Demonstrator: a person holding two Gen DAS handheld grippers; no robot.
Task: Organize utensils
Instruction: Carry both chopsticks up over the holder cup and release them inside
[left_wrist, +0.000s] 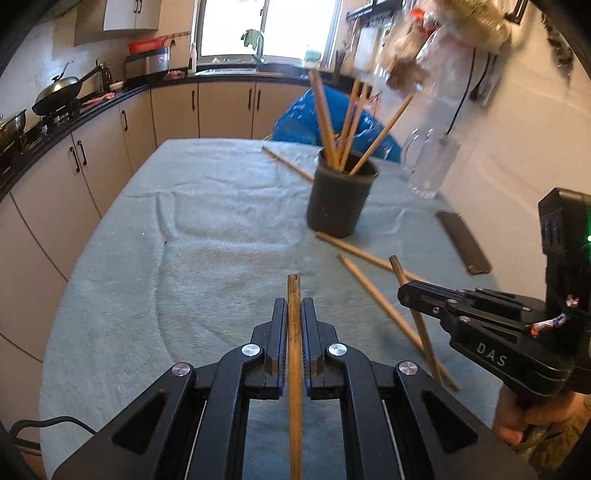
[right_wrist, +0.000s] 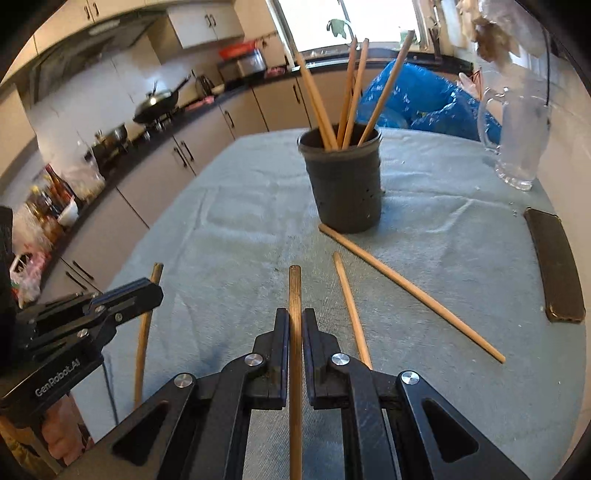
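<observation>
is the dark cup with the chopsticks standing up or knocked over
Upright. The dark cup stands on its base on the table cloth, mouth up, with several chopsticks leaning out of the top. More chopsticks lie beside it.

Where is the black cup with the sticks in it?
In both wrist views the black cup stands on the table's light cloth, ahead and slightly right of centre, with loose chopsticks lying just in front.

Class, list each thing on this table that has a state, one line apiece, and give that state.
Left claw: shut on a chopstick.
Right claw: shut on another chopstick.
Dark cup: upright, holding several chopsticks.
Loose chopsticks: lying flat on the cloth.
Glass jug: upright, looks empty.
</observation>
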